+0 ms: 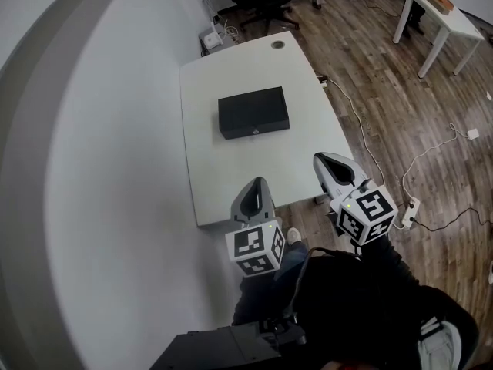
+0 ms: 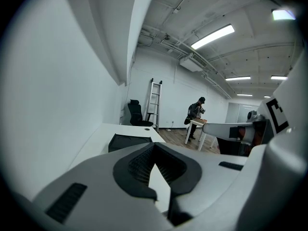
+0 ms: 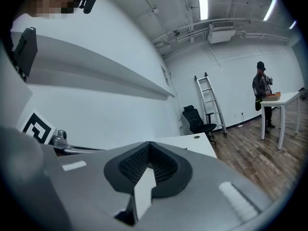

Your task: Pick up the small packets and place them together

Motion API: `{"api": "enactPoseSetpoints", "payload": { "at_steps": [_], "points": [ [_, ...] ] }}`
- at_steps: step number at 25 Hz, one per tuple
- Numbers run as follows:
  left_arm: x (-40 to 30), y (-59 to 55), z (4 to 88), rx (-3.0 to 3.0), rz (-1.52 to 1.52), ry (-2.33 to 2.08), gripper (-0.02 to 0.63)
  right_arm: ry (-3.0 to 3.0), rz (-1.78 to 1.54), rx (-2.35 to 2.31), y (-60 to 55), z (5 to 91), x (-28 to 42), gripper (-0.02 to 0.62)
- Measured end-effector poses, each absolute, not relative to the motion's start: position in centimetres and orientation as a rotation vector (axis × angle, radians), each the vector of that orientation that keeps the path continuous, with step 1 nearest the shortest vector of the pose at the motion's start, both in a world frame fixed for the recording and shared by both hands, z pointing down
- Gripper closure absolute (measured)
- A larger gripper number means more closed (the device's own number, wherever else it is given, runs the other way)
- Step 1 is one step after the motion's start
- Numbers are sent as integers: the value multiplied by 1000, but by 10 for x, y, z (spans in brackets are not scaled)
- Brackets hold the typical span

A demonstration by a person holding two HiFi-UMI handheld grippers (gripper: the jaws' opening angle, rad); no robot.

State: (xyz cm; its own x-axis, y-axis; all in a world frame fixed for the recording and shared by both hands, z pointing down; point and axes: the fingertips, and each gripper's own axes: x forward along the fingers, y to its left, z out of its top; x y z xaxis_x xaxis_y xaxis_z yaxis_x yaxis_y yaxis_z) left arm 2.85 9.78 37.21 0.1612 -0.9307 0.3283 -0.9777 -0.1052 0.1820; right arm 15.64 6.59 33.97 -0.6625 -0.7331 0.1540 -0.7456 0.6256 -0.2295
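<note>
Head view: the left gripper (image 1: 256, 183) and right gripper (image 1: 325, 159) hang side by side at the near end of the white table (image 1: 223, 160), both closed on nothing. A black box (image 1: 253, 112) lies mid-table. No small packets show anywhere, so I cannot tell where they are; perhaps they are inside the box.

Left gripper view: the 2 jaws meet, empty, pointing along the table toward the box.

Right gripper view: jaws likewise together and empty, the table's far end ahead.

I judge this to be the approach, before any pick. Next, the packets must be found and 1 gripper opened.
</note>
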Motion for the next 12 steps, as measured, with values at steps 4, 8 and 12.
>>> {"api": "enactPoseSetpoints", "payload": {
  "at_steps": [4, 8, 12],
  "points": [
    [17, 72, 374, 2123, 193, -1786, 609, -2778, 430, 1306, 42, 341, 141, 595],
    [7, 56, 385, 2117, 199, -1766, 609, -2764, 414, 1330, 28, 345, 132, 595],
    [6, 39, 396, 2110, 221, -1752, 609, -2740, 429, 1352, 9, 354, 134, 595]
  ]
}}
